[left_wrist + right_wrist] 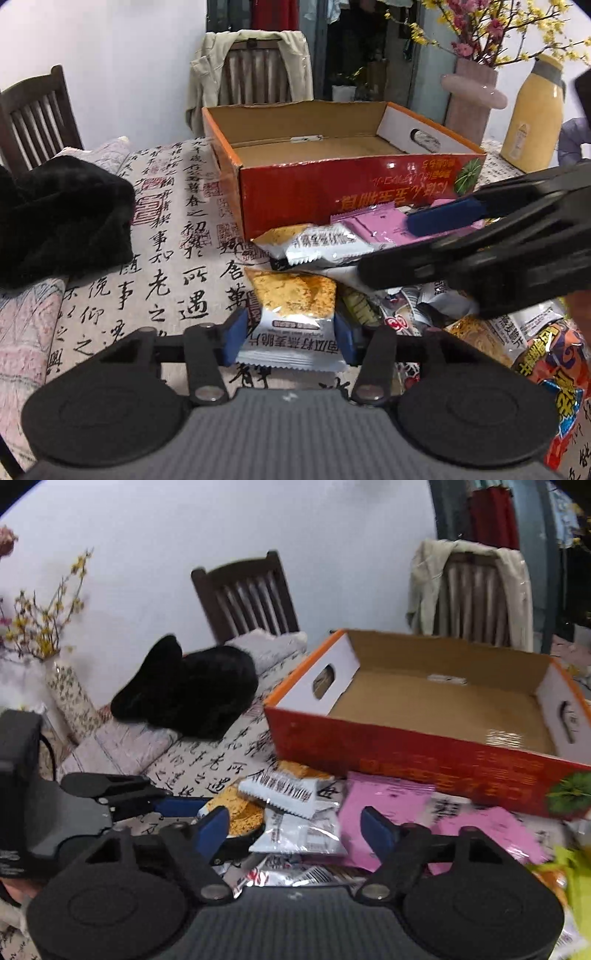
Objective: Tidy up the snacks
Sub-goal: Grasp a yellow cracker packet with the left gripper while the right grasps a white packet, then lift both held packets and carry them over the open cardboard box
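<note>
Left gripper [291, 334]: blue pads clamped on both sides of white-and-yellow oat crisp packet [293, 314], packet at near edge of snack pile [424, 306] on calligraphy-print tablecloth [173, 266]. Right gripper [295, 825]: jaws spread wide, gripping nothing, over silver-white packets [303, 830] just beside pink flat packets [384, 801]. Beyond pile: open red-orange cardboard box [332, 192], brown inside bare. Black fuzzy cloth [55, 221] well left of box.
</note>
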The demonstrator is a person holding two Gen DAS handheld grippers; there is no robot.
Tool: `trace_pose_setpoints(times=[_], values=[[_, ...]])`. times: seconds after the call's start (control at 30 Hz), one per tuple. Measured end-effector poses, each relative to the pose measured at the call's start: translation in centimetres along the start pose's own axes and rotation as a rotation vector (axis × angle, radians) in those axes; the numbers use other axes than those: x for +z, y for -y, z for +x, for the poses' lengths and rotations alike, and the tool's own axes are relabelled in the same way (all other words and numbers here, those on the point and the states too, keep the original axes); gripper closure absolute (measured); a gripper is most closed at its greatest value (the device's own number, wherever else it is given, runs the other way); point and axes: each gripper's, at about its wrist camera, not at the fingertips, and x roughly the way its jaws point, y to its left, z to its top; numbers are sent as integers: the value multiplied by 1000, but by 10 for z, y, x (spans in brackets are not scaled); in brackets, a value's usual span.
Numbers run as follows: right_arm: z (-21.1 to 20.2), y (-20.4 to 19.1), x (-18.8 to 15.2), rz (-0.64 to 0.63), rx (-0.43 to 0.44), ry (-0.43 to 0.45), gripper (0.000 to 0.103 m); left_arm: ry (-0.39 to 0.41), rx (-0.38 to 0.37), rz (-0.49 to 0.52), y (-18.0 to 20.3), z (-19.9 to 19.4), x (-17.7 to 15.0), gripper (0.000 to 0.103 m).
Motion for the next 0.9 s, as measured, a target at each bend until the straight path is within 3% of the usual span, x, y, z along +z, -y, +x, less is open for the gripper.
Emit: trace_pose_setpoints(times=[0.13,0.43,0.63,0.9], values=[[21,2,1,-3,-2,-39,52,-1,11,-10,-4,0,1,58],[19,-5,-2,-57,-10,-53,58,-17,28,-22,-2,-11,-4,60],[-15,-6,-6,-57,-25,-14,60,-14,49,-45,3,-41,-7,60],[-99,-4,-32,-58,-90,74,60,51,36,-53,34,-106,-16,60]])
